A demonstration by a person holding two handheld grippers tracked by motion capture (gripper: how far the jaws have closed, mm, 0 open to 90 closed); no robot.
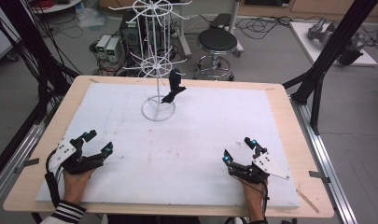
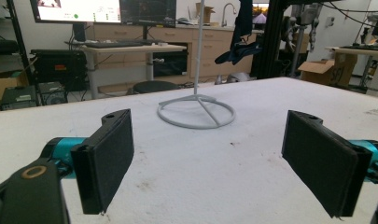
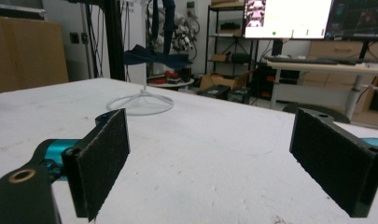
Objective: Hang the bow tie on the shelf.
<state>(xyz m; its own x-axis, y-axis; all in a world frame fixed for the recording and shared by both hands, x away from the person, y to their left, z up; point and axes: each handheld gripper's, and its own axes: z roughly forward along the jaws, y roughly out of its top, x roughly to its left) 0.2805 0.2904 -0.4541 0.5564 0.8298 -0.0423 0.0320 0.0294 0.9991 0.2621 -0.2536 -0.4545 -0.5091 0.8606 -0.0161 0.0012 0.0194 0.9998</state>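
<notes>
A white wire rack [image 1: 155, 56] stands on a ring base [image 1: 158, 108] at the far middle of the white board [image 1: 177, 140]. A dark cloth [image 1: 174, 87] hangs from one of its lower arms, off the board. My left gripper [image 1: 99, 142] rests open at the near left, empty. My right gripper [image 1: 238, 149] rests open at the near right, also empty. The left gripper view has the ring base [image 2: 196, 111] ahead and the dark cloth [image 2: 240, 35] above it. In the right gripper view, the cloth [image 3: 154, 53] hangs over the base [image 3: 140, 103] at the far left.
The white board lies on a wooden table [image 1: 289, 135]. A black stool [image 1: 217, 44], cables and boxes stand on the floor beyond the far edge. Black frame posts [image 1: 324, 60] rise at the right. A thin wooden stick [image 1: 308, 199] lies at the table's near right corner.
</notes>
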